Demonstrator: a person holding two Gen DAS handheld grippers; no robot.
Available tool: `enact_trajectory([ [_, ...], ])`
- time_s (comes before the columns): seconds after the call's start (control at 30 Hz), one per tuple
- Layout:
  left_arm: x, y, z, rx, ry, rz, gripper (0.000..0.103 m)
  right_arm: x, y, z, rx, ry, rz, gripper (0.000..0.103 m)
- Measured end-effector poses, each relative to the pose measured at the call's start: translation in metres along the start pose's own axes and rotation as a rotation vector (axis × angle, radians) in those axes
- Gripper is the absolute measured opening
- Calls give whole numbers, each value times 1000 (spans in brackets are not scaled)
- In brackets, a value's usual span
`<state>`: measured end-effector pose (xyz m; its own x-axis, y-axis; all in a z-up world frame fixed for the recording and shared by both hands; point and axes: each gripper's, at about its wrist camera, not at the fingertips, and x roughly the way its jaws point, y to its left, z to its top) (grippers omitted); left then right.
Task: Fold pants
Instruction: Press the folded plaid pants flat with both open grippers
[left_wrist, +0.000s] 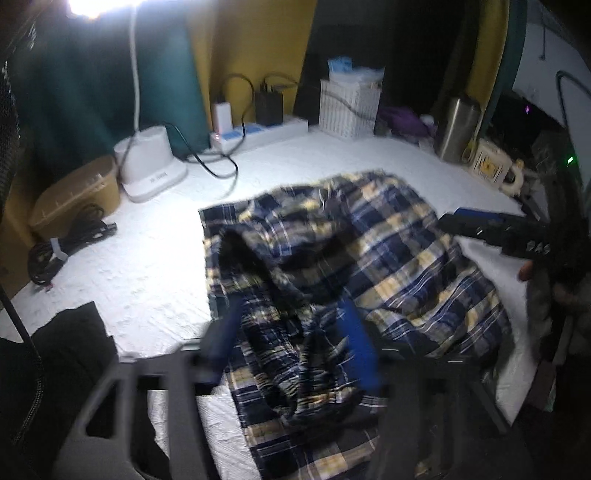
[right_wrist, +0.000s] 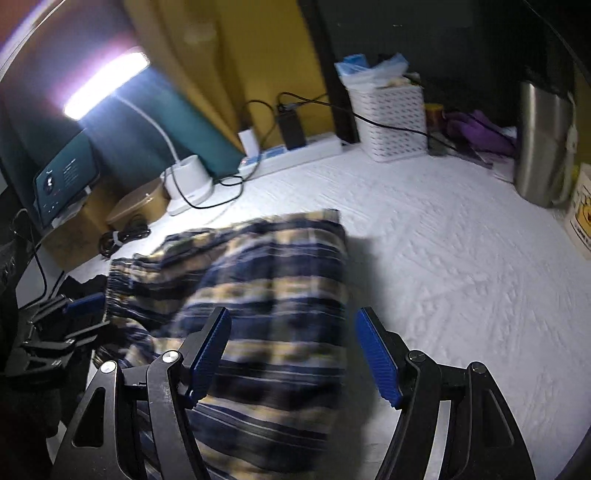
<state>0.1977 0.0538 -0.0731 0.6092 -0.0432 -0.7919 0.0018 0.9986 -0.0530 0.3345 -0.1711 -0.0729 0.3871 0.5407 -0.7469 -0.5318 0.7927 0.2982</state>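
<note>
White quilted covering spreads across the surface (right_wrist: 443, 258), lit by a bright desk lamp (right_wrist: 107, 83) at the upper left of the right wrist view, its white base (left_wrist: 147, 166) standing near a power strip (left_wrist: 258, 131) along the yellow wall. A white lattice basket (right_wrist: 391, 122) sits at the top centre of that view, with a steel flask (right_wrist: 543, 144) at the right edge.

Plaid pants (left_wrist: 351, 258) in navy, yellow and white lie bunched on the surface, filling the centre and lower half of the left wrist view; in the right wrist view they take the lower left, the gathered waistband (right_wrist: 122, 280) at the left.

Left tongs (left_wrist: 291, 347) stand low in the left wrist view, blue pads on either side of a raised bunch of plaid cloth; motion blur hides whether they press on it, so it cannot be told whether they grip. Right tongs (right_wrist: 291, 354) are released, their blue pads spread wide above the pants, none of the cloth caught between them. A coiled black cable (left_wrist: 70, 247) lies at the left of the left wrist view.
</note>
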Motion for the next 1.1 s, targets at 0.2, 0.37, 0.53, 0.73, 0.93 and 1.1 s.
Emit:
enact_trajectory([
  [0.2,13,9,1,2,35,74,9,6,-5,-12,-58,20,-64,72],
  [0.37,11,21,7,-13,6,115,9,11,-3,-17,-91,28,-78,72],
  [0.53,17,28,10,-26,10,108,9,8,-5,-19,-87,25,-92,72],
  [0.73,15,36,5,-74,30,60,11,1,5,-26,-96,37,-69,72],
  [0.93,-2,33,-4,-84,8,52,41,-1,18,-44,-109,58,-51,72],
  [1.1,2,28,-16,-39,36,75,44,-3,18,-59,-125,80,-88,72],
])
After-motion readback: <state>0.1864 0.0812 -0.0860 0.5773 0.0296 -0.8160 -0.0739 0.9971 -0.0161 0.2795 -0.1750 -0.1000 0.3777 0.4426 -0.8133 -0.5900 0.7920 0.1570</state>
